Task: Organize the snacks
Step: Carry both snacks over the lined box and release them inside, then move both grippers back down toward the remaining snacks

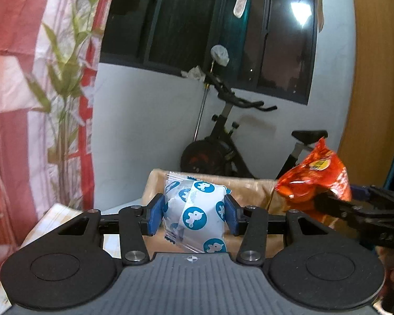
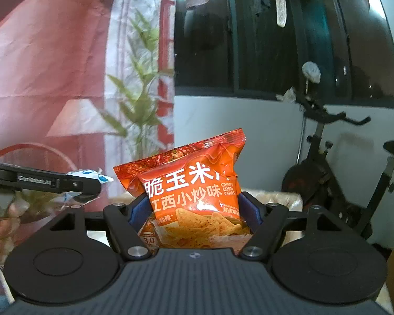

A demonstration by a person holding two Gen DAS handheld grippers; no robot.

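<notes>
My left gripper is shut on a white snack packet with blue round animal logos, held upright in the air in front of a brown cardboard box. My right gripper is shut on an orange bag of crispy corn chips, also held up. In the left wrist view the orange bag and the right gripper show at the right, over the box's right side. In the right wrist view the left gripper and a bit of the white packet show at the left. The box rim lies behind the bag.
A black exercise bike stands behind the box against a white wall under a dark window. A red and white curtain with a plant print hangs at the left. A wooden panel rises at the right. A pale tabletop edge lies low left.
</notes>
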